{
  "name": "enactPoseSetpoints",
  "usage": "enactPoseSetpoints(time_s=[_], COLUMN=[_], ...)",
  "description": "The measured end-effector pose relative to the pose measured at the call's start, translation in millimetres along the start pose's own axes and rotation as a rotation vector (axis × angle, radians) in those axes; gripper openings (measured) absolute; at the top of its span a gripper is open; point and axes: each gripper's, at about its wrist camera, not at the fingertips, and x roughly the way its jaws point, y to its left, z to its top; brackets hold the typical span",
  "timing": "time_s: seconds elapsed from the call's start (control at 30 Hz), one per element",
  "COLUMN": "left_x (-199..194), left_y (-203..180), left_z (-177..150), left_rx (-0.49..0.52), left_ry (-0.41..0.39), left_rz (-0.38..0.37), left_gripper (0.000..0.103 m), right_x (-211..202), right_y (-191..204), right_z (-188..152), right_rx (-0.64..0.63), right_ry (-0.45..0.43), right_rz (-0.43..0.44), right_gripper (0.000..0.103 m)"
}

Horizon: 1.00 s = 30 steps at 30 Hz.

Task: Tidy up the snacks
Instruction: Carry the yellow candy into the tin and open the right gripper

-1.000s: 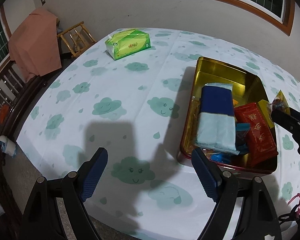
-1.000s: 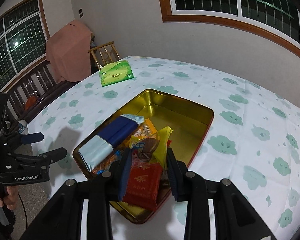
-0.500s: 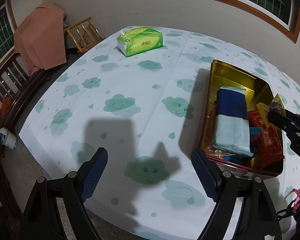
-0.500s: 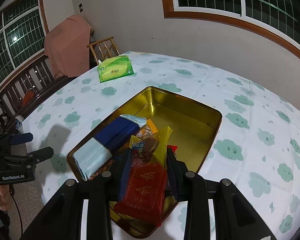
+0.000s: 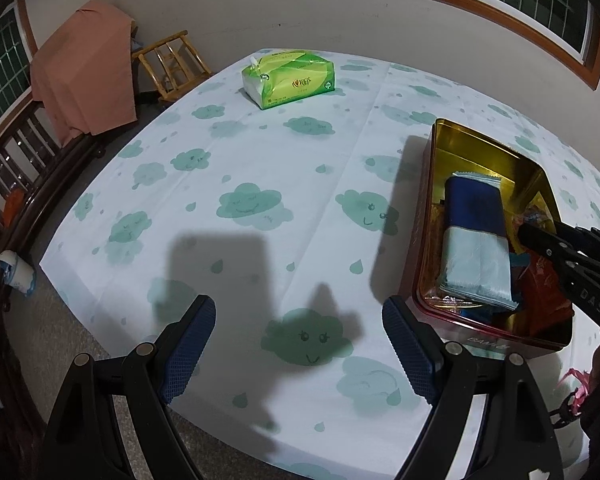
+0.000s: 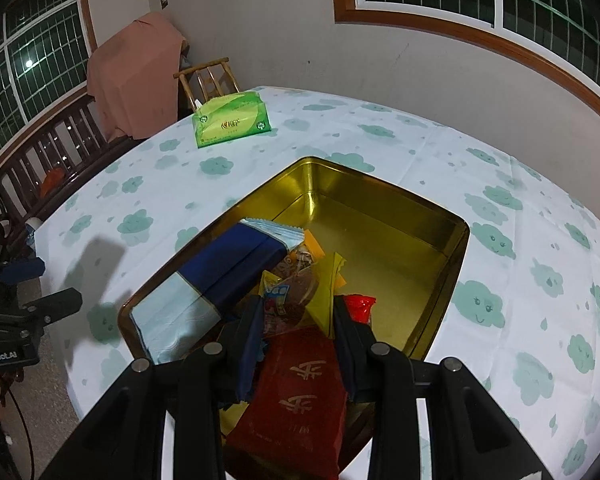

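A gold tin box stands on the cloud-print tablecloth and holds several snacks: a blue and pale-blue pack, a red packet and smaller wrappers. My right gripper is low over the tin and shut on a yellow-wrapped snack. In the left wrist view the tin is at the right, with the right gripper's fingers over it. My left gripper is open and empty above the table's near edge.
A green tissue pack lies at the far side of the table. A wooden chair and a bench with pink cloth stand beyond the table's left edge.
My right gripper has lowered with the yellow-wrapped snack further into the tin. My left gripper has drawn back and left, so the tin sits further right in its view.
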Motion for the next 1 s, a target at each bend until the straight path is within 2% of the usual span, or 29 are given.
enactPoseSetpoints(time_s=[0.6, 0.83, 1.0], left_x=[5.2, 2.7, 1.8], left_y=[-3.5, -6.7, -7.8], left_z=[-4.2, -8.7, -9.5], left_rx=[-0.003, -0.001, 0.001], left_ry=[0.014, 0.015, 0.017], left_rz=[-0.012, -0.017, -0.02], left_gripper=[0.083, 0.083, 0.083], right_x=[7.1, 5.7, 3.2], right_y=[9.3, 11.3, 14.2], right_z=[-0.8, -2.1, -4.4], right_rx=[0.026, 0.075, 0.093], right_ry=[0.007, -0.003, -0.004], right_rz=[-0.097, -0.102, -0.103], right_gripper=[0.036, 0.044, 0.058])
